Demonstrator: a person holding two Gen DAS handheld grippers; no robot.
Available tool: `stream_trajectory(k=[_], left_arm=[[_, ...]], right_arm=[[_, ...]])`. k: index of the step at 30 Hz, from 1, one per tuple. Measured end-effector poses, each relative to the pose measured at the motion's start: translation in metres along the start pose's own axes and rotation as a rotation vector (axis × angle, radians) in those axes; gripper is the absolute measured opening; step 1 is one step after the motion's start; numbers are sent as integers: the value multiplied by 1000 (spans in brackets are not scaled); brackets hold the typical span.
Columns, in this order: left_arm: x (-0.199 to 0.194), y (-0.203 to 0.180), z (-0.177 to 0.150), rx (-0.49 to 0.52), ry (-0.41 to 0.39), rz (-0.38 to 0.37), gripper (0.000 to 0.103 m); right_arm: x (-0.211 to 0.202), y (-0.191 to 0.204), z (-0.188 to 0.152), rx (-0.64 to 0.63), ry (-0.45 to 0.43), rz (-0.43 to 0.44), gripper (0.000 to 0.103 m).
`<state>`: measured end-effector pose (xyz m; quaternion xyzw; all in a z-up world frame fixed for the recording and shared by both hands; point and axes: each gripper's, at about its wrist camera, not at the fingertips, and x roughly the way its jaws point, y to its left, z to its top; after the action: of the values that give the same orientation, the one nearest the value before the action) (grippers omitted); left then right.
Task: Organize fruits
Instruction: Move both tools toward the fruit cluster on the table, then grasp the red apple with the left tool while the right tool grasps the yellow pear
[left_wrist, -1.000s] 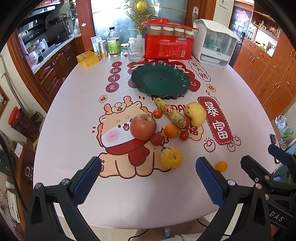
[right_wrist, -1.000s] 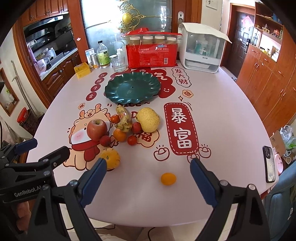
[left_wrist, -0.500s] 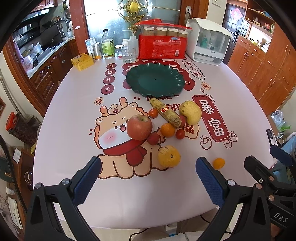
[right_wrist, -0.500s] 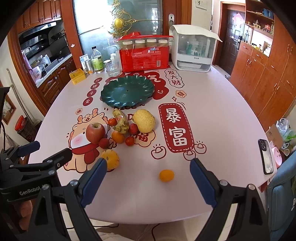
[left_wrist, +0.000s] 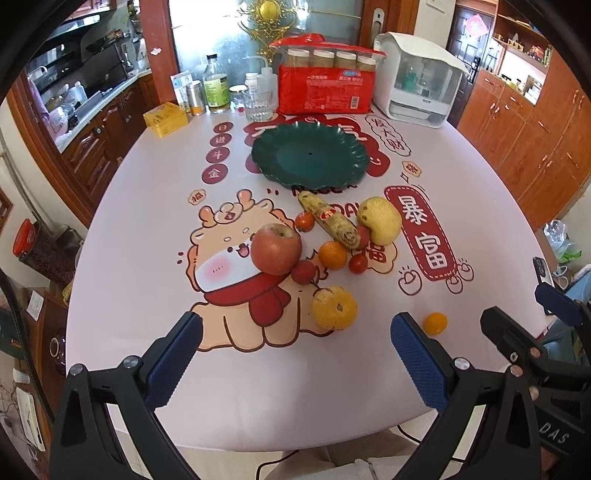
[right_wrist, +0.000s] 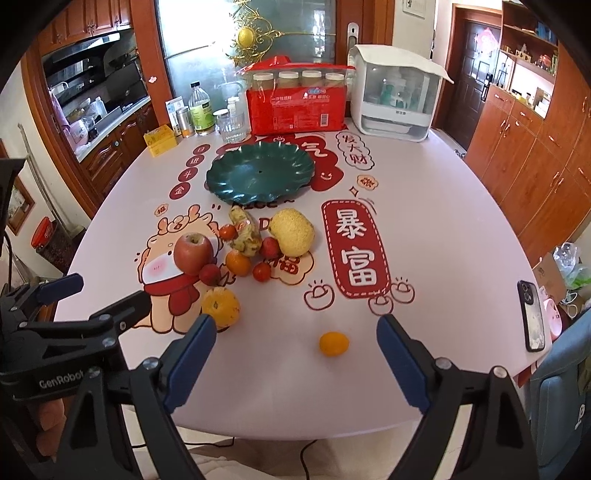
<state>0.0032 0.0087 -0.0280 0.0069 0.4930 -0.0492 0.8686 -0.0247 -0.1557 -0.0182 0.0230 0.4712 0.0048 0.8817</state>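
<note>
From the left wrist camera, the left gripper (left_wrist: 293, 349) hangs over the near table edge with its blue pads wide apart and nothing between them; ahead lie the red apple (left_wrist: 276, 249), a large yellow-orange citrus (left_wrist: 334, 308), a small orange (left_wrist: 332, 254), a worn banana (left_wrist: 328, 219), a yellow pear (left_wrist: 380, 220) and some little red fruits, all loose on the printed tablecloth (left_wrist: 147, 229), while the green plate (left_wrist: 310, 155) beyond them sits bare. A small kumquat-like fruit (left_wrist: 435, 323) lies apart, just past the right pad. From the right wrist camera, the right gripper (right_wrist: 296, 352) is likewise spread and empty, with that same small orange fruit (right_wrist: 334, 343) lying between and just beyond its pads, and the plate (right_wrist: 260, 173) well beyond. The fruits in the cluster touch one another (the apple leans on a red one), so lifting one carelessly could set its neighbours rolling; round fruit may also squirt out of the pads if pinched off-centre, and the lone fruit sits near the table edge. The small red fruits could be tomatoes or plums; I cannot tell. The phone (right_wrist: 532, 319) by the far right edge is partly cut off.
</note>
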Motion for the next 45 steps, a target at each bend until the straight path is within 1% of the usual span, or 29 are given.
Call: stream_trajectory(k=[8,15,19,22,25,31,37,41,45], left_arm=[[7,1,7,-18,21,31,101],[10,-2,14,-12,17,46,101],[12,-3,15,-13,17,49,101],[16,-2,22,-22,12,60,101],[21,3,31,-31,9,70,101],[32,14,47,-54,15,61,101],[48,29,62,-72,22,85,101],[63,46,73,-86,18,114,101],[86,69,79,-120,52,139,101]], right_arm=[[8,-9,5,25,9,12,89],[10,-5,12,-19,-5,6,89],[12,-5,14,-24,-5,6,89],[13,-5,17,-33,-9,4,89],[16,-5,26,-56,-18,3,89],[25,-3,53,-102,-43,16,88],[39,-9,77,-111,-42,22,87],[57,-14,93,-125,-26,32,84],[82,-14,101,-150,-2,23,81]])
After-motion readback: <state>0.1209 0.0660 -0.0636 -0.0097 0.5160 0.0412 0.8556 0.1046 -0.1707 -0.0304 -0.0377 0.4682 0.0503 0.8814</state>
